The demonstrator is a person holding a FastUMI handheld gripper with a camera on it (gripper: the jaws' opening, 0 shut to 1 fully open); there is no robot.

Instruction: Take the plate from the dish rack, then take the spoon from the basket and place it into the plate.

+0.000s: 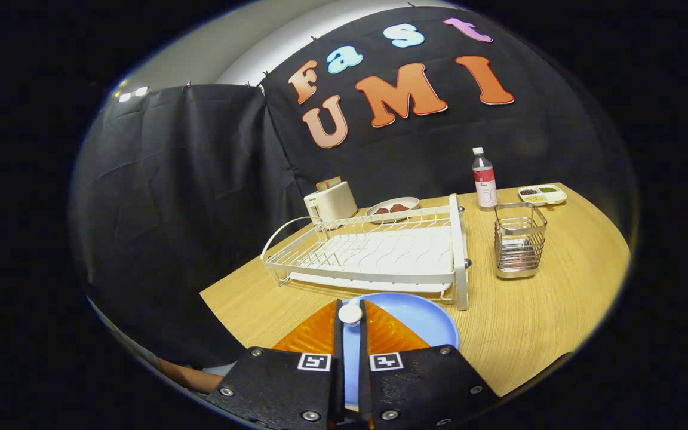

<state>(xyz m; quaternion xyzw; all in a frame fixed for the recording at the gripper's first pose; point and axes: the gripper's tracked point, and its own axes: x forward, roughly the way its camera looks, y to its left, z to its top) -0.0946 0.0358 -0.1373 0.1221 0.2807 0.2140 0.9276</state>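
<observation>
A blue plate [421, 319] lies flat on the wooden table just in front of the white dish rack [380, 251], which holds no dishes. My gripper [350, 306] hovers over the plate's near-left part, its fingers close together. A small white rounded end of the spoon [350, 314] sticks up between the fingertips, pinched from both sides. The rest of the spoon is hidden by the fingers. The metal wire basket [520, 248] stands to the right of the rack with nothing showing inside it.
Behind the rack stand a white toaster [332, 200] and a plate of food [393, 208]. A bottle [484, 179] and a small divided tray [542, 194] sit at the far right. The table edge [224, 304] runs close on the left.
</observation>
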